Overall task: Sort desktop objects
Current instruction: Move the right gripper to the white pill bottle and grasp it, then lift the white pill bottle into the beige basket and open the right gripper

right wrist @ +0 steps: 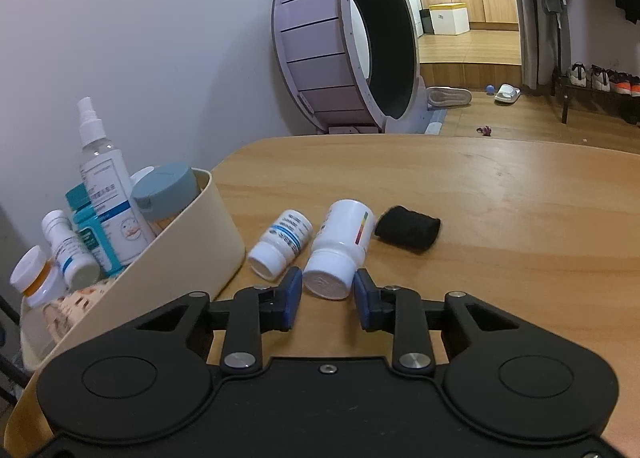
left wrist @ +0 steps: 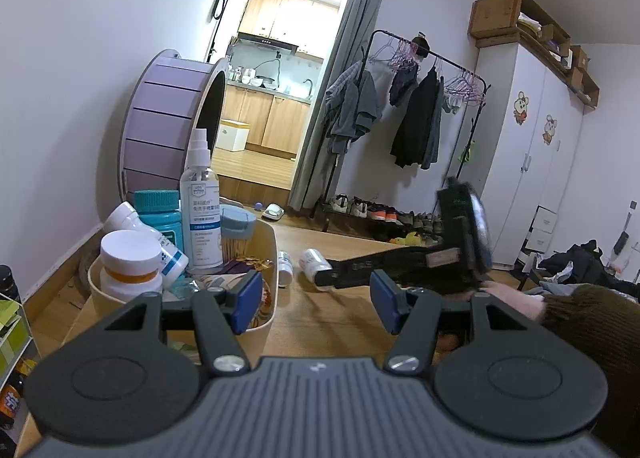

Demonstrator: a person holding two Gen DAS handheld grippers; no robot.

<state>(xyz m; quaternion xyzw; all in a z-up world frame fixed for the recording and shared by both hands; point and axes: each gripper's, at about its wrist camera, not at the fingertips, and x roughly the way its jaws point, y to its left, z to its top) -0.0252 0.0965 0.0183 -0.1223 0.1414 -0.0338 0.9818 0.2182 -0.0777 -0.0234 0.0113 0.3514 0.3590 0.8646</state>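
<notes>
Two white pill bottles lie on their sides on the wooden table point(right wrist: 480, 197). The larger bottle point(right wrist: 340, 246) has a coloured stripe; its cap sits between the pads of my right gripper point(right wrist: 328, 298), which stands open around it. A smaller blue-labelled bottle point(right wrist: 280, 244) lies just left of it. A black fabric roll point(right wrist: 408, 232) rests to the right. The cream bin point(right wrist: 192, 250) holds a spray bottle point(right wrist: 104, 177) and several other containers. My left gripper point(left wrist: 316, 306) hovers open and holds nothing beside the bin point(left wrist: 272, 258), facing both bottles point(left wrist: 316, 264) and the right gripper point(left wrist: 328, 277).
A purple cat wheel point(right wrist: 320, 45) stands on the floor beyond the table's far edge. A person's brown sleeve point(left wrist: 580, 318) is at the right. A small rack with green packets point(left wrist: 10, 322) sits at the left edge. A clothes rail point(left wrist: 420, 117) stands far behind.
</notes>
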